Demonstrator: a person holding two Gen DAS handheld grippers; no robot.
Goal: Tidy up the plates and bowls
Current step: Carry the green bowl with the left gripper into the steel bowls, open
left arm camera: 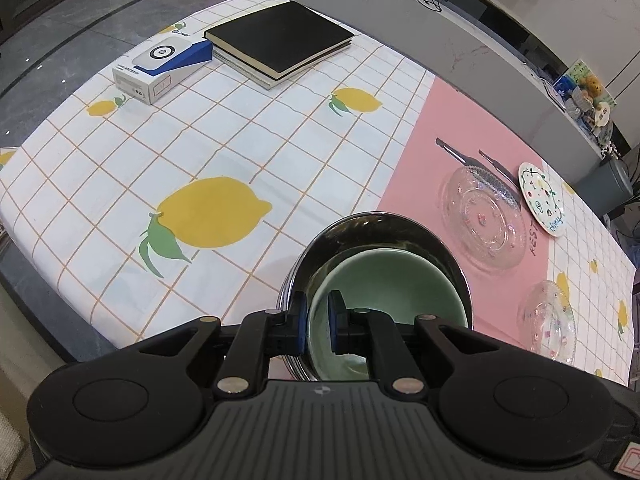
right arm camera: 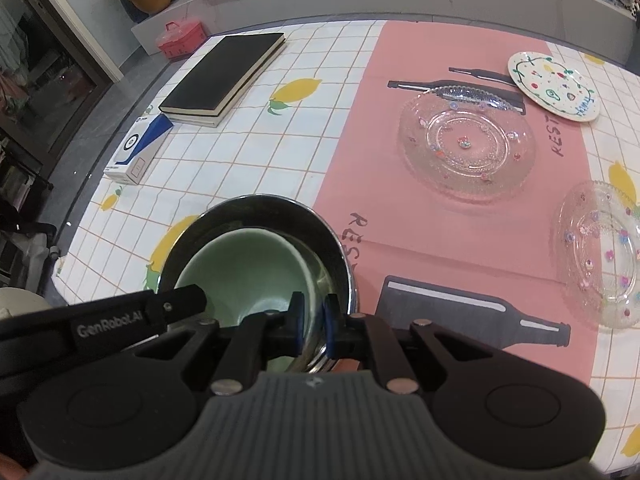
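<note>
My left fingers (left arm camera: 318, 322) are clamped on the near rim of the green bowl (left arm camera: 384, 292), one pad inside and one outside. My right fingers (right arm camera: 312, 326) pinch the steel bowl's (right arm camera: 320, 216) wall the same way. The green bowl sits tilted inside the steel one, both at the table's (left arm camera: 224, 136) near edge, beside the pink mat (right arm camera: 440, 240). I judge the double grip lets me steady the outer bowl while seating the inner one. The glass plates (right arm camera: 466, 140) and painted plate (right arm camera: 554, 86) lie apart, still unstacked.
</note>
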